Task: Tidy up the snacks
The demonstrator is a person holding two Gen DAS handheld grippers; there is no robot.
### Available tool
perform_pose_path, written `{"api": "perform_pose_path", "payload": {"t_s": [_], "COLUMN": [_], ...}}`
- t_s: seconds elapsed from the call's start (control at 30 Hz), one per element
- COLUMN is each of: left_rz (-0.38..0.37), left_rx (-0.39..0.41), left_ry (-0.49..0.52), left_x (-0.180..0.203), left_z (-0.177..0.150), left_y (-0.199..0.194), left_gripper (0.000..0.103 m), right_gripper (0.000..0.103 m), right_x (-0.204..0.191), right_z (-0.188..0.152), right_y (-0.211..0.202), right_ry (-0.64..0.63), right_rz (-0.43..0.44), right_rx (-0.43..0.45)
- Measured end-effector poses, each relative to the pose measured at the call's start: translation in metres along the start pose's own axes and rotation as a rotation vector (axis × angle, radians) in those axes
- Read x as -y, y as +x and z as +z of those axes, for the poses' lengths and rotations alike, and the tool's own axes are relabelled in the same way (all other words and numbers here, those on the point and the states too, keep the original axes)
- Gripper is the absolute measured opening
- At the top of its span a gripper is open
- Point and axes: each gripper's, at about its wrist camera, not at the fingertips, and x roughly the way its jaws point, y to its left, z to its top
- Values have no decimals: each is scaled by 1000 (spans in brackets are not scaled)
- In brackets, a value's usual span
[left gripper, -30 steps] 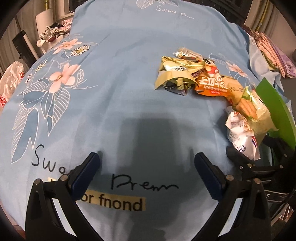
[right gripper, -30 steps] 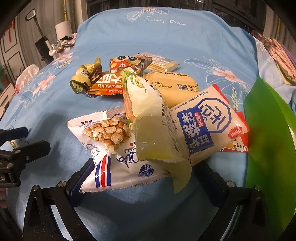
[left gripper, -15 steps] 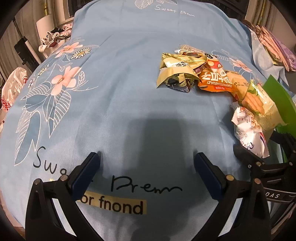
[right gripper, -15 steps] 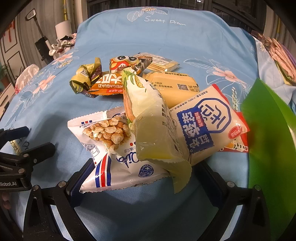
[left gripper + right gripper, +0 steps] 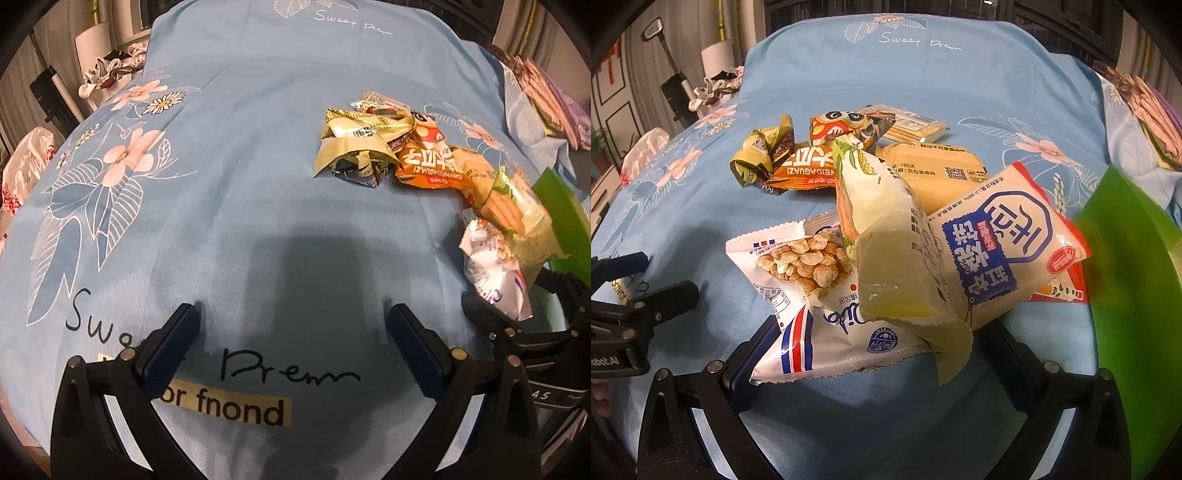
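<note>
While the left gripper [image 5: 291,325] hangs spread wide over bare blue cloth [image 5: 240,184] printed "Sweet Prem", the right gripper [image 5: 871,343], jaws apart, straddles a crinkly white bean packet [image 5: 827,314]; a glossy orange "WEIDAGUAZI" pouch [image 5: 805,171] lies at eleven o'clock.

Both grippers, L [image 5: 291,332] & R [image 5: 875,354], fingers wide apart.

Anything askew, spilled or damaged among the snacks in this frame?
Nothing is spilled or visibly torn. The snack packets lie in a loose, overlapping heap on the blue bedsheet, not yet sorted. The pale green packet rests tilted across the peanut bag. The green container beside them shows no snacks in its visible part.
</note>
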Motion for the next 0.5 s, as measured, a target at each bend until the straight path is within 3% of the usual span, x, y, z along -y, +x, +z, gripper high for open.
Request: {"api": "perform_pose_path", "payload": {"t_s": [0.5], "left_rz": [-124], "left_rx": [45], "left_ry": [-52], "left_x": [2], "left_z": [9], "left_y": [-24], "left_gripper": [103], "right_gripper": [103], "right_x": [0], "right_z": [0], "right_y": [0], "right_ry": [0], "right_rz": [0], "right_rx": [1]}}
